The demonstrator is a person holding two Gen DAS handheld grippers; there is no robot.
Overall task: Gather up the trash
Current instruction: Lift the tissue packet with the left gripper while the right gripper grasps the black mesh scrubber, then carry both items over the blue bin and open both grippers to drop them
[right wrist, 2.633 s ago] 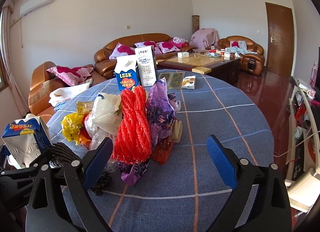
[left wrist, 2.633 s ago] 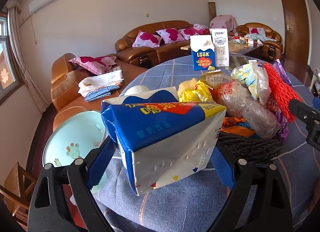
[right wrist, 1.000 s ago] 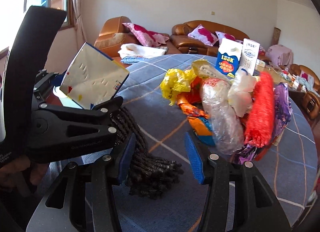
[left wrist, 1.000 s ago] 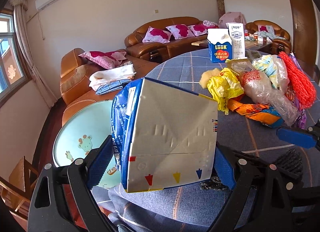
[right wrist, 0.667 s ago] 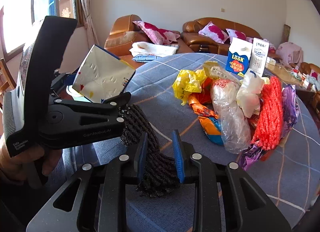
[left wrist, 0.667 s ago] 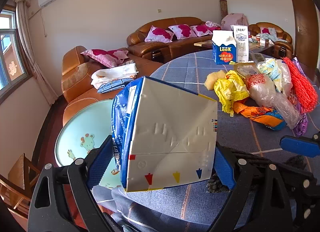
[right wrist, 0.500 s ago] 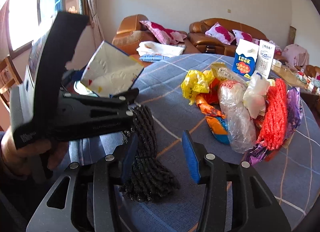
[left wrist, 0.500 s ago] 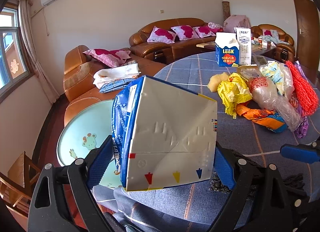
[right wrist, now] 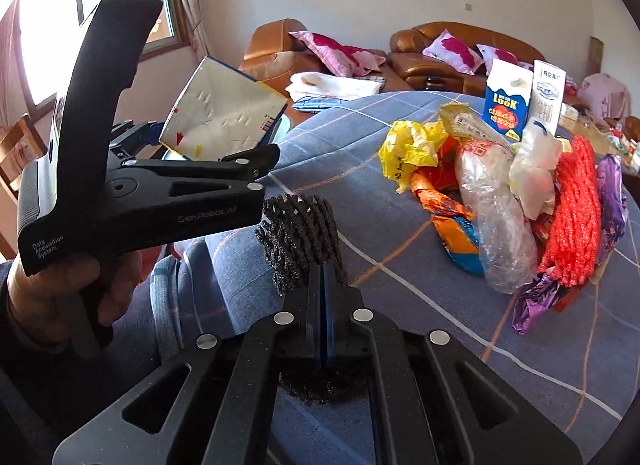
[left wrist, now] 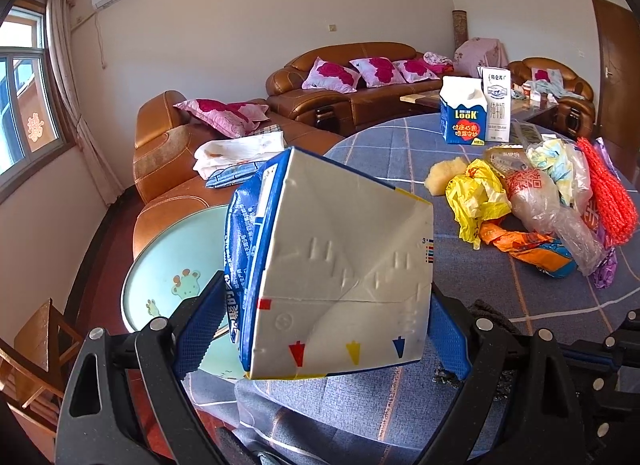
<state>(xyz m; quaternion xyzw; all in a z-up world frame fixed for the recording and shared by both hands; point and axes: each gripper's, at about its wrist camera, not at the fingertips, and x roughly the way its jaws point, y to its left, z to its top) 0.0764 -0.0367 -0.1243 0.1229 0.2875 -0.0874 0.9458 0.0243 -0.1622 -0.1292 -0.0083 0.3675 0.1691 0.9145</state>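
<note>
Black netting sits pinched in your right gripper in the right wrist view, its bundle running straight ahead along the closed jaws, low over the worktop; the trash pile lies well apart, ahead and to the right. From the left wrist, your left gripper clamps the milk carton, base facing you, beyond the worktop's left edge.

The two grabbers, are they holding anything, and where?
The left gripper clamps the milk carton by its sides. The right gripper is shut on the black mesh bundle, pinching its near edge.
</note>
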